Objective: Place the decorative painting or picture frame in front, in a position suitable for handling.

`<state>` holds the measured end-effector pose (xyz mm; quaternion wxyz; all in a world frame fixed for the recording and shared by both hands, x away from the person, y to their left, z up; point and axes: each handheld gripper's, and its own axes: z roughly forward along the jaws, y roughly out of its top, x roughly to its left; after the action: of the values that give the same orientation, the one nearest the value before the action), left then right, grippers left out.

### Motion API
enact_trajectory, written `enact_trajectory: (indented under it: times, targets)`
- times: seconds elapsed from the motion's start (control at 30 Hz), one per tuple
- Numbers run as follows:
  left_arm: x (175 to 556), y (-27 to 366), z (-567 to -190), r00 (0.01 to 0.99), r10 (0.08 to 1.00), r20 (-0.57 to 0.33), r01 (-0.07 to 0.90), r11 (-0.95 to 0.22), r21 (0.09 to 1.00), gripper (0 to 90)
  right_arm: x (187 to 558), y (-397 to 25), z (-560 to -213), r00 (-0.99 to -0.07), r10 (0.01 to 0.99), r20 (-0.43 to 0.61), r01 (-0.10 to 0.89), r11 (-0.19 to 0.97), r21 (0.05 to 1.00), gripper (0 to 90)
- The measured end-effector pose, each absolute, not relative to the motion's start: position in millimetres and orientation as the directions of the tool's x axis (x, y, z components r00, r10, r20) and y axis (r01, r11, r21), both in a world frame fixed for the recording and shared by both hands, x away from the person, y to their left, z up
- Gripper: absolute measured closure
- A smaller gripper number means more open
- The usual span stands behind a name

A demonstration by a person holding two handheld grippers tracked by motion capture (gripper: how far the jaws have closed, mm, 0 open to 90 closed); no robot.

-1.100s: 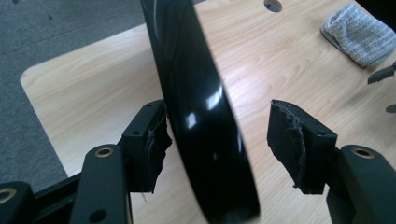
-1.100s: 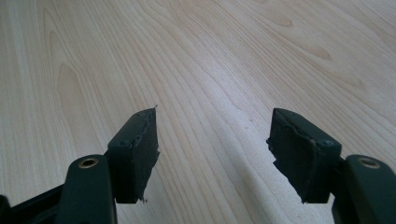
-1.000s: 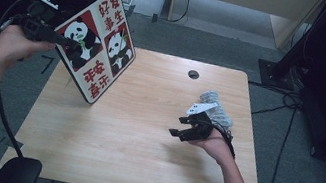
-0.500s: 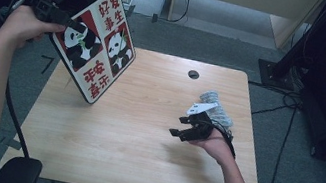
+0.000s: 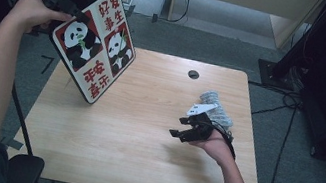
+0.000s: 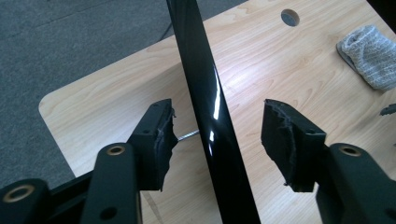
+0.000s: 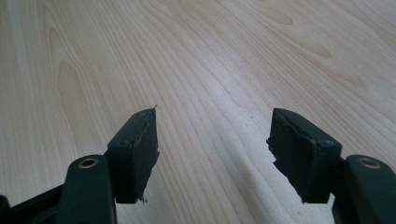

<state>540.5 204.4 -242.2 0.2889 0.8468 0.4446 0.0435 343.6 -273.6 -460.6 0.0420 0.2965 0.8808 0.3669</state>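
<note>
High view: panda board (image 5: 93, 49) tilted at table's (image 5: 139, 158) 10 o'clock corner. Left gripper (image 6: 217, 140) jaws apart, straddling glossy black edge, no contact. Board judged rigid, light, slippery; clamp top edge squarely. Right gripper (image 5: 188, 129) jaws apart, idle at 3 o'clock.

The left claw (image 5: 71, 10) meets the top corner of a tilted square red-and-white panda board (image 5: 94, 44) propped on the light wooden surface (image 5: 131, 142), while the right claw (image 5: 179, 129) rests beside a grey crumpled cloth (image 5: 216, 108).
</note>
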Motion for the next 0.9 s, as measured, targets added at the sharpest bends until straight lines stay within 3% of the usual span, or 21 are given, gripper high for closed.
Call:
enact_trajectory:
  times: [0.37, 0.73, 0.9]
  targets:
    - [554.1, 197.6, -248.5, 0.595, 0.779, -0.197, 0.748, -0.447, 0.491, 56.5, 339.9, -274.8, -461.4, -0.819, 0.558, 0.136, 0.491, 0.557, 0.670, 33.3]
    - [561.2, 189.6, -251.0, 0.586, 0.785, -0.202, 0.774, -0.468, 0.427, 76.1, 340.1, -276.8, -461.8, -0.817, 0.562, 0.130, 0.484, 0.546, 0.684, 33.0]
    - [562.6, 189.8, -249.9, 0.546, 0.804, -0.234, 0.809, -0.434, 0.396, 78.3, 341.4, -278.1, -461.9, -0.813, 0.568, 0.130, 0.488, 0.543, 0.684, 33.1]
